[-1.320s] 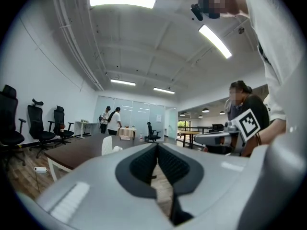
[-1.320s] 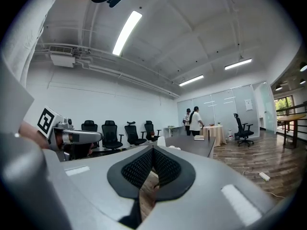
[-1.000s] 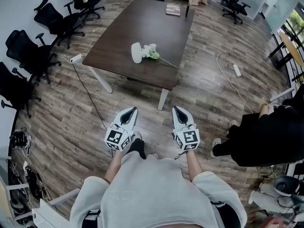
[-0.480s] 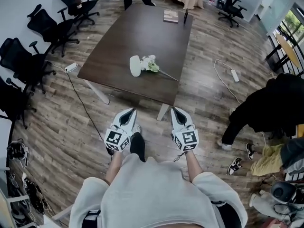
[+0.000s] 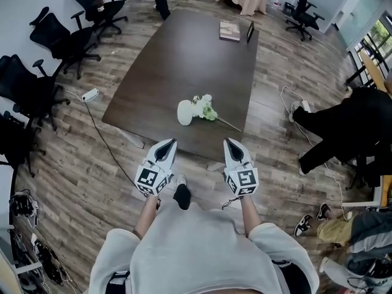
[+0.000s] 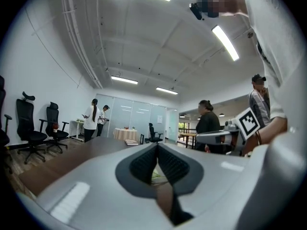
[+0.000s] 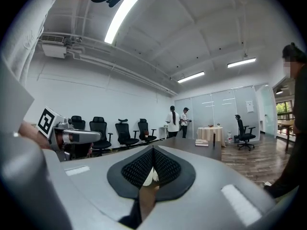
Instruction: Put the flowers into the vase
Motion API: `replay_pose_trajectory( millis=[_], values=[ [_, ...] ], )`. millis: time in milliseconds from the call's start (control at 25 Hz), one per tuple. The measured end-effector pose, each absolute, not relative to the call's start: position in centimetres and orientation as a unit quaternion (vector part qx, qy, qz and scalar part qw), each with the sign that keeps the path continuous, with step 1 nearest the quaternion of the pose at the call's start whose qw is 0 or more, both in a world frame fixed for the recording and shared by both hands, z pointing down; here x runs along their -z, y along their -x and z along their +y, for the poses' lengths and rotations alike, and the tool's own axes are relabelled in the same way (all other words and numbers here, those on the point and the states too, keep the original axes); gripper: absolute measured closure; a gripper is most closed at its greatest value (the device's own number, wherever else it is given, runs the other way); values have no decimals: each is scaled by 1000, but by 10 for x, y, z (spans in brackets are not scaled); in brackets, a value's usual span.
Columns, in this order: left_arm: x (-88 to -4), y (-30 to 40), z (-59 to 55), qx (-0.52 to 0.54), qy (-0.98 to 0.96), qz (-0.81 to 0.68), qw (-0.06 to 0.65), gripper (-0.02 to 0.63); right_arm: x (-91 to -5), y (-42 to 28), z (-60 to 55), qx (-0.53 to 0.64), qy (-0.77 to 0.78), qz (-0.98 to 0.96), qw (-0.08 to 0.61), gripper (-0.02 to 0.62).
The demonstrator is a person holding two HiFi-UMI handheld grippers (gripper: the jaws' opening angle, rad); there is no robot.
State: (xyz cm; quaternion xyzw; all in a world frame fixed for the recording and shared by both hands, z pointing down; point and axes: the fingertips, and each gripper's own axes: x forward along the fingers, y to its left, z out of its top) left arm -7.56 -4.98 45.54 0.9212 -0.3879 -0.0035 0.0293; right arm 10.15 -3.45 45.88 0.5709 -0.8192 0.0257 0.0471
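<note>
A white vase [image 5: 184, 113] lies on its side near the front edge of a dark brown table [image 5: 184, 54]. A bunch of white flowers [image 5: 204, 107] lies right beside it, with the stem pointing to the right front. Both grippers are held level just short of the table's front edge, side by side. My left gripper [image 5: 172, 141] is shut and empty, and so is my right gripper [image 5: 227, 141]. In the left gripper view the left gripper [image 6: 156, 145] has its pads together; in the right gripper view the right gripper [image 7: 153, 150] does too, with a white patch showing below the tips.
Black office chairs [image 5: 37, 90] line the left wall. A book [image 5: 229, 30] lies at the table's far end. A person in black [image 5: 343, 127] bends over at the right, near a power strip [image 5: 304, 106]. A white device [image 5: 90, 94] with a cable lies on the floor at left.
The table, vase and flowers have come closer to both grippers as I moved forward. The person in black at the right has shifted and bent further up the picture.
</note>
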Motion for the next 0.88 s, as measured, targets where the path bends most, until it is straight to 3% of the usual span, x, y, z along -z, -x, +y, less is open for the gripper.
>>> replay_pose_trajectory(
  millis=[440,880],
  values=[
    [-437,117,-193,11,-921,-389,19,595,-442,-79,-169,-18,-591,-805,43,598],
    [-446,110,-241,5,-919,-394,23,595,-457,-94,-211,-37,-598,-799,49,598]
  ],
)
